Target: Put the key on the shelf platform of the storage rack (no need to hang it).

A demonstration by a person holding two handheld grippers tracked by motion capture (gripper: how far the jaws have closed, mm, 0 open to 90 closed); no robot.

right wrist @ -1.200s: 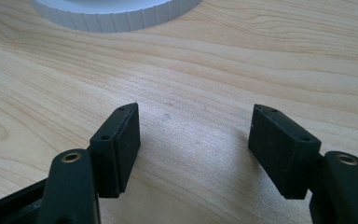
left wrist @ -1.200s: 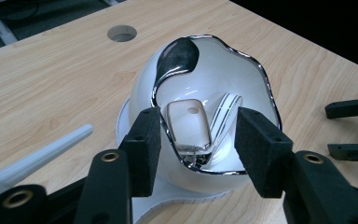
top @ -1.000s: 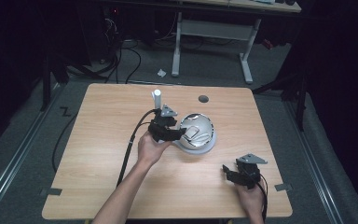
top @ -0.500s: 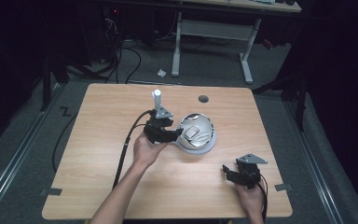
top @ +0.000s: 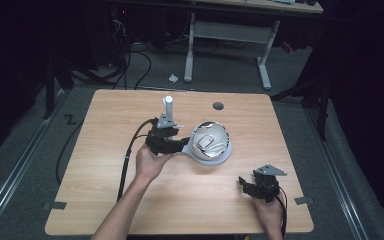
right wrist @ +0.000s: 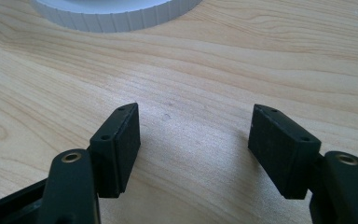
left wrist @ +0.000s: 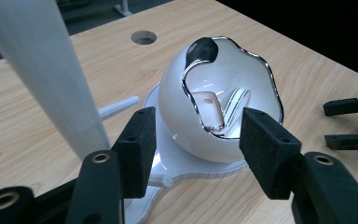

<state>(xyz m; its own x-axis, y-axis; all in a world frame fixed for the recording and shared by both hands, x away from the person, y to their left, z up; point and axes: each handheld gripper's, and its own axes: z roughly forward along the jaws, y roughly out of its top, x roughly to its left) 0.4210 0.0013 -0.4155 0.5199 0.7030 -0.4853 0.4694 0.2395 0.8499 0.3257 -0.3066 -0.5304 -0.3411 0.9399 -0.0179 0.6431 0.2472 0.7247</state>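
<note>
A: Left to right, what stands near the table [top: 105, 200] edges?

B: Wooden tabletop, bare along the left and near edges. A white upright cylinder [top: 168, 106] stands left of centre, toward the far side. Left gripper [top: 184, 145] sits just in front of it, held by the left hand [top: 150, 162]; its cable runs off toward the near-left.

A: State of that gripper?

B: Jaws parted wide, empty. In the left gripper view they flank a white egg-shaped shell [left wrist: 219, 116] with a chrome-rimmed opening; contact can't be told. The shell rests on a white ribbed-edge base [left wrist: 200, 170] with a handle-like tab.

A: Right side?

B: Right gripper [top: 244, 187] rests near the near-right corner, well apart from the shell, jaws spread, nothing between them. Open wood all round it.

A: Writing?

B: None legible.

A: Room?

B: Dark; grey carpet, cables on the floor behind, a white-legged desk [top: 230, 35] beyond. A round grommet hole [top: 218, 106] near the table's far edge.
</note>
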